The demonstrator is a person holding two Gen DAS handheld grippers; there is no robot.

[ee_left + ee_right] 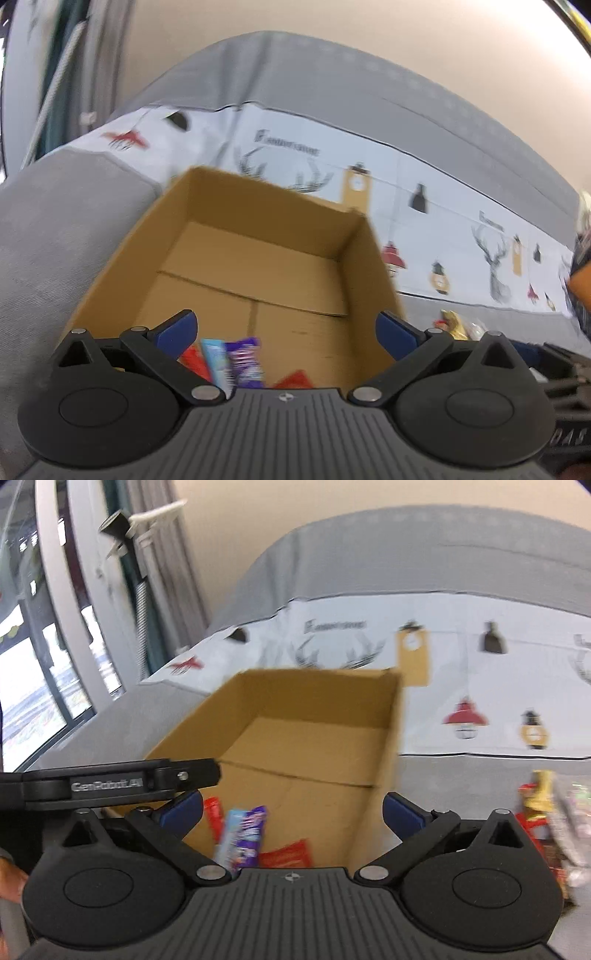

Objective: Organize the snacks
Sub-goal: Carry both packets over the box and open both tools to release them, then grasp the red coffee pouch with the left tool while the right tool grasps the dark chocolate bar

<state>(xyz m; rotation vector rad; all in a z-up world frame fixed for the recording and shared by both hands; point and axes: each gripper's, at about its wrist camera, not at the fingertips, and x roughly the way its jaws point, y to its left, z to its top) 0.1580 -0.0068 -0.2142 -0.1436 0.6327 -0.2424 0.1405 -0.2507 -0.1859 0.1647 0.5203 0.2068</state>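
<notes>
An open cardboard box (pixel 258 258) sits on a grey sofa; it also shows in the right wrist view (pixel 314 746). At its near end lie a purple snack pack (pixel 243 363), a light blue one (pixel 218 360) and red ones (pixel 295 380). The right wrist view shows the same purple pack (pixel 247 836) and a red pack (pixel 288 854). My left gripper (pixel 286 330) is open and empty above the box's near end. My right gripper (pixel 291 810) is open and empty above the same end. The left gripper's black body (pixel 110 781) crosses the right wrist view at the left.
A pile of loose snack packs (pixel 554 812) lies on the seat to the right of the box, seen small in the left wrist view (pixel 458 325). A white patterned cloth (pixel 406 192) covers the sofa back. The grey armrest (pixel 55 229) stands left of the box. A window (pixel 37 664) is far left.
</notes>
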